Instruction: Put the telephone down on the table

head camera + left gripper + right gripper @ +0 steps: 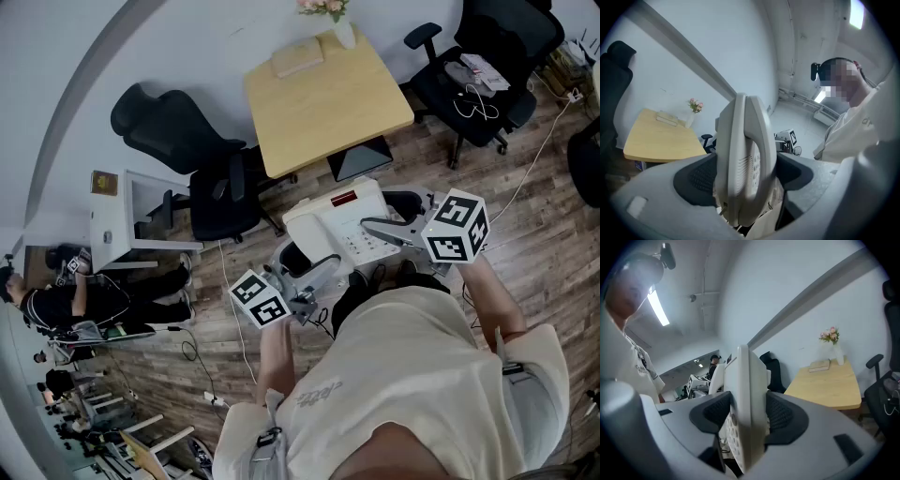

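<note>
Saw the left gripper (745, 174) shut on the telephone (330, 223), both dark pads pressed against its handset end; saw the right gripper (748, 414) clamped the same way on the keypad end, the thin edge of the set standing upright between the pads; found the telephone carried between the 2 grippers in the head view, the left one at 7 o'clock of it and the right one at 3 o'clock, up in the air over the wooden floor (553, 234), just ahead of the person's shirt (394, 375); placed the table (328, 108) at 12 o'clock of the telephone, apart from it; noted a book (298, 56) and a vase of flowers (343, 30) at the table's far edge; noted 1 black chair (202, 155) at 10 o'clock, another black chair (483, 56) at 1 o'clock, a white cabinet (127, 220) at 9 o'clock.
</note>
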`<state>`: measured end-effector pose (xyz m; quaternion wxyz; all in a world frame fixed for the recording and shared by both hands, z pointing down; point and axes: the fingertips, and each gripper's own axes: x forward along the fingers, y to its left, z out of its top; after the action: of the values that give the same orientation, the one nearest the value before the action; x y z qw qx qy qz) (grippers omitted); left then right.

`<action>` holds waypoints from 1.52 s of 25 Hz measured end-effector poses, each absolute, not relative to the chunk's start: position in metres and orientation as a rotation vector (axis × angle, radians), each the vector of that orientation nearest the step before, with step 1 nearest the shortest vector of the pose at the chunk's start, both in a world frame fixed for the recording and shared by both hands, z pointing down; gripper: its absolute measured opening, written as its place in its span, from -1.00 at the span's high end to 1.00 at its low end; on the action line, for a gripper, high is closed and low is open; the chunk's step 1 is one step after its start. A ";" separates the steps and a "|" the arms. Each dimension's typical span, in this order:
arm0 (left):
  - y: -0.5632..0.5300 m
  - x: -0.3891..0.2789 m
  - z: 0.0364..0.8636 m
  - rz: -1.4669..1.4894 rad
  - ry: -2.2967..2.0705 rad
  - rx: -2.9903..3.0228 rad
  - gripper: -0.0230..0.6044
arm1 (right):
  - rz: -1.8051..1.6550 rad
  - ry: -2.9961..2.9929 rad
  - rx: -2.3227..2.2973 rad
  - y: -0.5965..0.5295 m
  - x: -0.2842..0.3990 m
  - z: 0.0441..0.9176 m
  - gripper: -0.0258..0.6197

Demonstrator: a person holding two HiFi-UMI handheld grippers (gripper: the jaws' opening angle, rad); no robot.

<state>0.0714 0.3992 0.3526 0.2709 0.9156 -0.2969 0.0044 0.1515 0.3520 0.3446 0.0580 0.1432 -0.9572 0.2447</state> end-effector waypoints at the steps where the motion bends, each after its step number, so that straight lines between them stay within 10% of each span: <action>1: 0.400 0.072 0.352 0.010 -0.800 2.468 -0.27 | 0.731 -2.904 0.433 0.352 0.152 0.343 0.19; 38: 0.252 -0.027 0.351 -0.073 -0.750 2.435 -0.27 | 0.773 -2.809 0.445 0.205 0.053 0.339 0.19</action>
<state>-0.0272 0.2520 0.3508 0.2922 0.9136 -0.2814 -0.0275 0.0528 0.2055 0.3385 0.0970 0.1502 -0.9486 0.2610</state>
